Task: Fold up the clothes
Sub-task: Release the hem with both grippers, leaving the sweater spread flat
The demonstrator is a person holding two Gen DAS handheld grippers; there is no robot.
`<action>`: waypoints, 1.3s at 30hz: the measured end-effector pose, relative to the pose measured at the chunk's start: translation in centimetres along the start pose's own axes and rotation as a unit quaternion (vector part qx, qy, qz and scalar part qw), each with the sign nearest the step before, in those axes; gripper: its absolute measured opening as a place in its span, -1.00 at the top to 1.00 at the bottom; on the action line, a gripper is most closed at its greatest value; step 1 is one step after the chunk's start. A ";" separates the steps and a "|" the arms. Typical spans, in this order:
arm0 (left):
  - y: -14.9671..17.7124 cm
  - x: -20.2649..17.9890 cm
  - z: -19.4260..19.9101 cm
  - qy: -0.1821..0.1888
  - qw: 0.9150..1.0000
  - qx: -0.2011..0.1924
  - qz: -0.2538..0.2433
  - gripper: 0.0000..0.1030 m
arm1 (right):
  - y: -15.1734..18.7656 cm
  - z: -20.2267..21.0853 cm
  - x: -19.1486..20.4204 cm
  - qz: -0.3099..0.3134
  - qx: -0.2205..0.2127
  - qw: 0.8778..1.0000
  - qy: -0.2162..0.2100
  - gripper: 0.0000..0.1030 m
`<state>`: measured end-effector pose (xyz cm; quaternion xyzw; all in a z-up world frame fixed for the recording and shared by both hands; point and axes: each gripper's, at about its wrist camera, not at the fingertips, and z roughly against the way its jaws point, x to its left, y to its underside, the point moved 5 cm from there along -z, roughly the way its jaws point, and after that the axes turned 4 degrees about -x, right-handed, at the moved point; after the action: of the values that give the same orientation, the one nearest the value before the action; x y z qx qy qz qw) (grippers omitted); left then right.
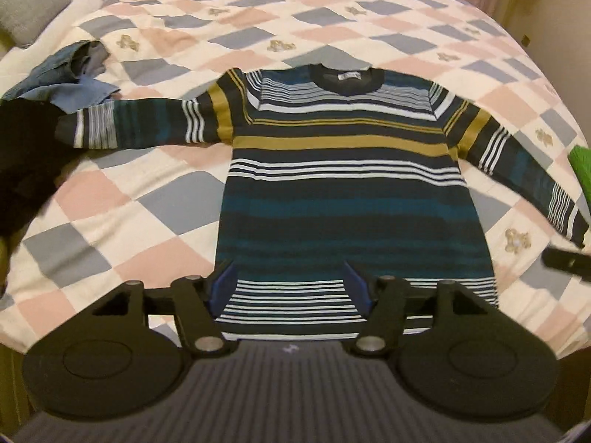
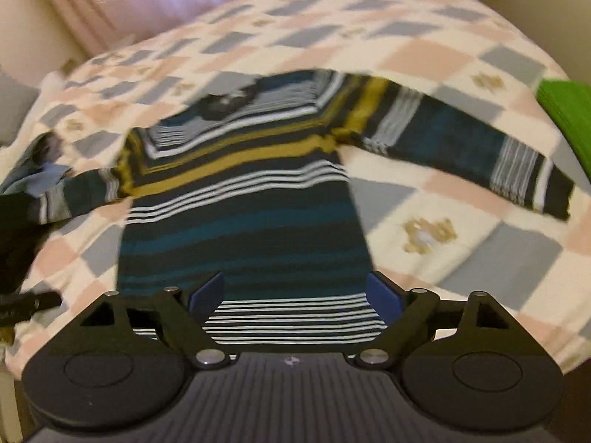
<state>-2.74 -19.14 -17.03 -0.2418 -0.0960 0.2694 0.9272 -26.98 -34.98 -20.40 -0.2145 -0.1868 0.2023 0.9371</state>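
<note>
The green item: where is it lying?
The green item lies at the right edge of both views, on the checked quilt beyond the striped sweater's right cuff.

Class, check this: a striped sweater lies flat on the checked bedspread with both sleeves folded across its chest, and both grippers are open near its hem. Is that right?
Not quite. The striped sweater lies flat on the checked bedspread, but its sleeves are spread out to the sides, not folded across the chest; the left wrist view shows this. The left gripper and right gripper are indeed open near the hem.
</note>
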 end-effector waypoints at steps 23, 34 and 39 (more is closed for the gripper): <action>4.3 -0.7 2.8 -0.024 0.999 0.026 0.000 -0.28 | 4.6 3.8 -0.6 0.033 0.044 0.998 0.002 -0.69; 3.2 1.3 0.9 -0.023 0.999 0.040 0.007 -0.35 | 3.1 2.2 0.2 0.028 0.054 0.998 0.004 -0.71; 2.5 4.9 -2.1 0.003 0.997 0.056 0.046 -0.35 | 2.3 -0.3 1.7 0.026 0.074 0.997 0.013 -0.71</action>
<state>0.88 -15.49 -19.87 -0.1943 -0.0664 0.3162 0.9262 -26.04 -32.44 -21.31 -0.1523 -0.1537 0.2367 0.9472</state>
